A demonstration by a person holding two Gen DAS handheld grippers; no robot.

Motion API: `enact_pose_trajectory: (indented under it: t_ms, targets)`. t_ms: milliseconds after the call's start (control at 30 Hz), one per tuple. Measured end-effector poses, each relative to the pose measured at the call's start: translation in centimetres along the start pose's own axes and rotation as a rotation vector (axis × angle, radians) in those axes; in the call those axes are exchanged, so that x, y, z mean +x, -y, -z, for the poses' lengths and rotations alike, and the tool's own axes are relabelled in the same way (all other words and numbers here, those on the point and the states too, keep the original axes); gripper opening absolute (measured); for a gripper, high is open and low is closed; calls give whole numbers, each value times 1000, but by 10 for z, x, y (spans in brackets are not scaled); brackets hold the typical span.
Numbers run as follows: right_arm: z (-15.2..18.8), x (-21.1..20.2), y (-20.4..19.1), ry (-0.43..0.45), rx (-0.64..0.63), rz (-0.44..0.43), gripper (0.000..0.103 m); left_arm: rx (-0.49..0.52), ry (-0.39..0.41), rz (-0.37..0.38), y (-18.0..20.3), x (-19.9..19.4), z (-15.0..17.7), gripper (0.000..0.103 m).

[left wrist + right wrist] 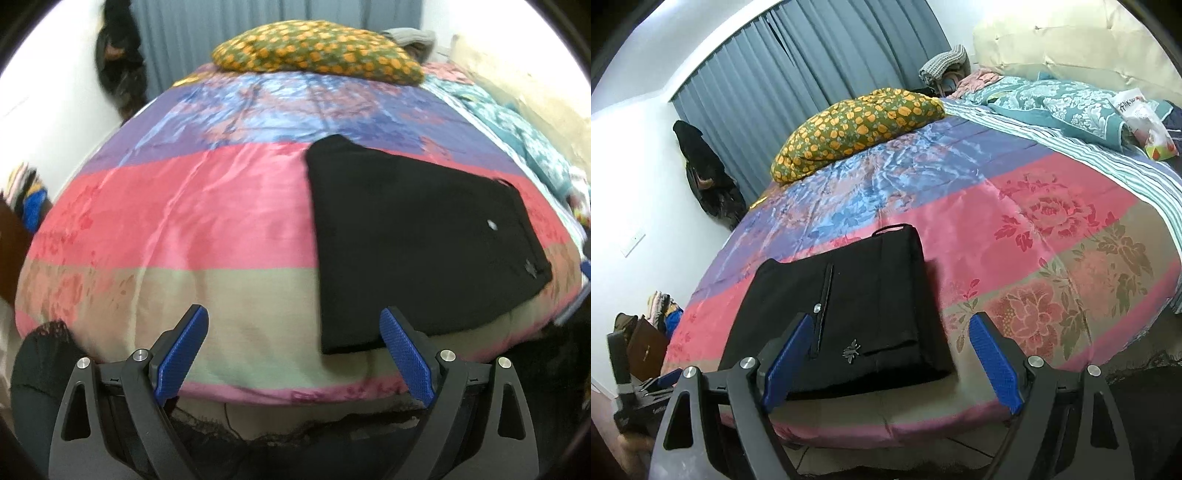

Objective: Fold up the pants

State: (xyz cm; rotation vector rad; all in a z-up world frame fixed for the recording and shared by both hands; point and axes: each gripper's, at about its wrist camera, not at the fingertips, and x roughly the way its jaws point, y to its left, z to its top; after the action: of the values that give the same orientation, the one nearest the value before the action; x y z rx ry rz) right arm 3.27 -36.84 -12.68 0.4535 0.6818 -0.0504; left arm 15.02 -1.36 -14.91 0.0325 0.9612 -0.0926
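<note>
My left gripper (293, 332) stands open with nothing between its blue pads (181, 354); it hangs over the near edge of the bed (221, 295), and the pants (413, 240) lie to its right. My right gripper (890, 343) is also open and empty, with its left pad (786, 358) above the near edge of the pants (846, 314); contact cannot be determined. The pants are black, folded into a compact rectangle, and lie flat on the striped quilt (1034, 229) near the bed's front edge. A flowered pillow (857, 125) rests at the far side, well apart from the pants.
</note>
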Motion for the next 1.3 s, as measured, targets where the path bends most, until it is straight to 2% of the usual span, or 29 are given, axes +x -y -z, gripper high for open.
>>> enact_pose_trajectory:
  t_ms: [100,167,200,267,367,500,567,633,700,733,767,800,833,867,933,1033,1133,1233,1300]
  targets:
    - [-6,3,10,-30,37,-51,86,-96,-82,74,-23,16,-10,95]
    - [-19,14,23,-73,68,-99,86,-111,-125,114,-28,25,-19,95]
    - [-27,22,29,-107,71,-108,87,-101,-147,137,-30,31,-26,95]
    - [-46,53,46,-239,68,-144,87,-80,-184,193,-26,41,-38,95]
    - [-58,91,62,-383,82,-249,87,-80,-236,303,-19,62,-52,95]
    - [-53,137,71,-498,121,-317,87,-97,-260,364,-7,89,-63,94]
    - [-48,156,74,-512,133,-321,87,-97,-294,416,0,102,-64,94]
    - [-42,171,78,-514,161,-330,88,-91,-310,426,10,113,-64,94]
    - [-40,179,74,-494,172,-398,88,-90,-293,440,18,116,-64,93]
    - [-39,183,71,-510,181,-449,82,-101,-292,464,23,117,-65,73]
    - [-35,188,63,-552,176,-499,79,-104,-297,472,27,118,-65,60]
    - [-35,188,54,-557,111,-471,74,-88,-287,438,32,115,-66,52]
    - [-35,188,49,-564,71,-456,52,-61,-260,423,37,108,-68,33]
    - [-36,187,47,-566,73,-454,48,-46,-246,418,39,102,-70,24]
    - [-41,180,45,-543,92,-482,41,-51,-224,444,38,90,-78,21]
    - [-61,166,32,-498,86,-555,38,-59,-166,507,37,70,-100,21]
    - [-96,164,7,-454,33,-606,38,-48,-97,528,33,59,-141,21]
    - [-149,179,-16,-395,-2,-641,38,-77,-32,545,23,63,-198,21]
    - [-190,198,-28,-354,-35,-639,38,-72,17,529,20,69,-230,21]
